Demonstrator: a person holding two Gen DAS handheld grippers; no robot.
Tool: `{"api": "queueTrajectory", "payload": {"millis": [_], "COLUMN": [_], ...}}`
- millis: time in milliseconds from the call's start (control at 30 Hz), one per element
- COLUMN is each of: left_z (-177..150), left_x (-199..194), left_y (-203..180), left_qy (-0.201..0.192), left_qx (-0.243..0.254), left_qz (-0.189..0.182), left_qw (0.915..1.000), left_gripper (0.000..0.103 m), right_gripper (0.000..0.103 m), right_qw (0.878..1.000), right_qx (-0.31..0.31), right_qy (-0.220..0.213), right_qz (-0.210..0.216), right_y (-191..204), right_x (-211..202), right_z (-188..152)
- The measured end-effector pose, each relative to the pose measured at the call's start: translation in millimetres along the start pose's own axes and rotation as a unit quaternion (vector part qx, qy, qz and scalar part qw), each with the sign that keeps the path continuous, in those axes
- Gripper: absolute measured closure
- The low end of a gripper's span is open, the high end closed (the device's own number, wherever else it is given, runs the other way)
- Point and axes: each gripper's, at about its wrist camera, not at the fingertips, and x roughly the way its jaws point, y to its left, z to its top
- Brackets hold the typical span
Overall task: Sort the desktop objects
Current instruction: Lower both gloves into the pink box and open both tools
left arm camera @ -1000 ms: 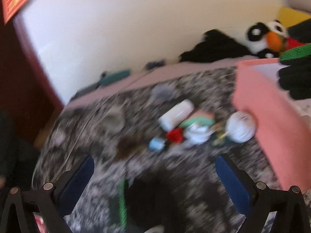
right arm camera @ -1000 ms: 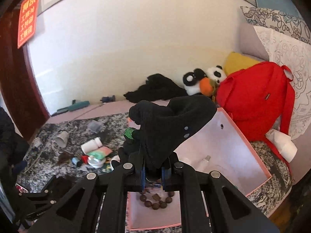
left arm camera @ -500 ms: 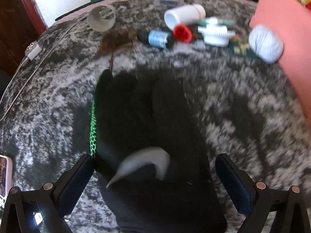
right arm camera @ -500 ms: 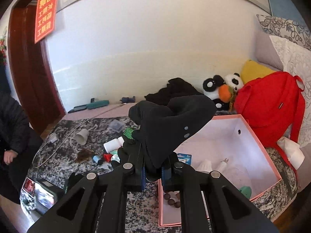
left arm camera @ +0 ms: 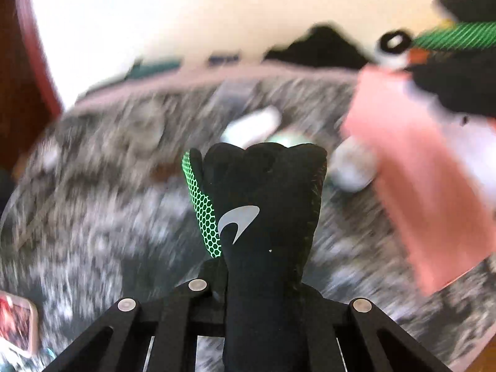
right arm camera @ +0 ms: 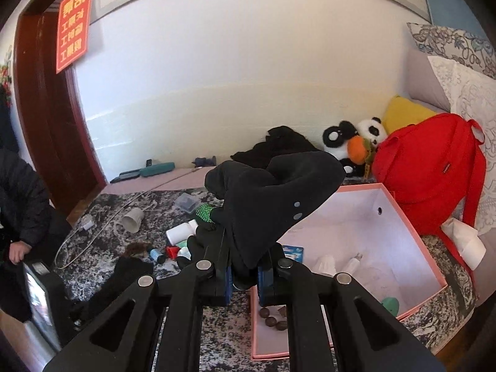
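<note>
left wrist view: my left claw (left arm camera: pixel 263 291) is clamped on a black glove (left arm camera: pixel 266 204), lifted off the desk (left arm camera: pixel 93 201); my right claw (right arm camera: pixel 243 279) pinches its mate (right arm camera: pixel 272 198) above the pink box (right arm camera: pixel 412 229). both hang limp, so a fast swing could slip one onto the clutter. half a second ago this glove lay flat between open fingers.

The marbled table (right arm camera: pixel 223 338) carries a pink box (right arm camera: pixel 421 257) right of the right tool; ahead-left lie a white bottle (right arm camera: pixel 181 232), a paper cup (right arm camera: pixel 132 219) and a cable (right arm camera: pixel 93 235).
</note>
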Motion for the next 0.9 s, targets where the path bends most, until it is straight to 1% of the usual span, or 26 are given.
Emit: {"api": "queueTrajectory", "payload": {"millis": [67,133,200,267,333,400,533,633,733,767,800,833,867,900], "left_z": [24.1,48.2,66.8,82.5,93.4,99.6,103.3,101.7,91.9,90.5,89.3,89.0,88.8,89.5], "left_x": [-16.4,-32.0,-38.8,-40.1,-34.2,-24.0,1.8,21.1,31.2,34.3,37.3,40.9,44.5,45.8], "left_y": [-26.1,-61.1,-86.9,-115.8,-142.2,-162.9,-201.3,-216.4,-228.9,-228.6,-228.1,-228.1,-228.2,-227.4], "left_qy": [-0.025,-0.049,-0.064,-0.073,-0.075,-0.069,-0.052,-0.038,-0.029,-0.023,-0.017,-0.006,0.004,0.009], "left_qx": [0.020,0.049,0.068,0.088,0.103,0.114,0.135,0.144,0.150,0.147,0.144,0.143,0.143,0.143], "left_qz": [-0.019,-0.035,-0.050,-0.065,-0.080,-0.091,-0.103,-0.109,-0.105,-0.105,-0.105,-0.101,-0.096,-0.086], "left_qw": [0.9993,0.9970,0.9944,0.9914,0.9886,0.9869,0.9841,0.9827,0.9826,0.9832,0.9838,0.9845,0.9850,0.9859], "left_gripper": [0.098,0.098,0.098,0.098,0.098,0.098,0.098,0.098,0.097,0.096,0.093,0.084,0.049,0.026], "right_gripper": [0.092,0.092,0.091,0.091,0.091,0.091,0.092,0.091,0.091,0.089,0.086,0.080,0.058,0.043], "right_qw": [1.000,1.000,0.999,0.997,0.995,0.993,0.990,0.988,0.986,0.986,0.985,0.984,0.983,0.982], "right_qx": [0.010,0.021,0.030,0.040,0.044,0.051,0.078,0.091,0.099,0.102,0.105,0.107,0.109,0.110], "right_qy": [-0.004,-0.008,-0.012,-0.015,-0.013,-0.004,0.021,0.034,0.042,0.045,0.050,0.056,0.061,0.062], "right_qz": [-0.008,-0.018,-0.034,-0.059,-0.085,-0.106,-0.118,-0.124,-0.125,-0.125,-0.127,-0.129,-0.132,-0.138], "right_y": [-13.1,-27.9,-44.7,-65.5,-83.5,-102.8,-138.1,-155.5,-163.1,-165.7,-167.6,-169.0,-169.4,-168.9], "right_x": [-3.1,-6.4,-9.2,-10.0,-8.2,-2.4,12.3,20.5,25.3,26.9,28.2,29.3,29.6,28.6], "right_z": [1.3,2.4,3.1,2.0,0.2,-3.3,-11.6,-16.3,-17.8,-18.4,-18.8,-19.2,-19.7,-19.4]}}
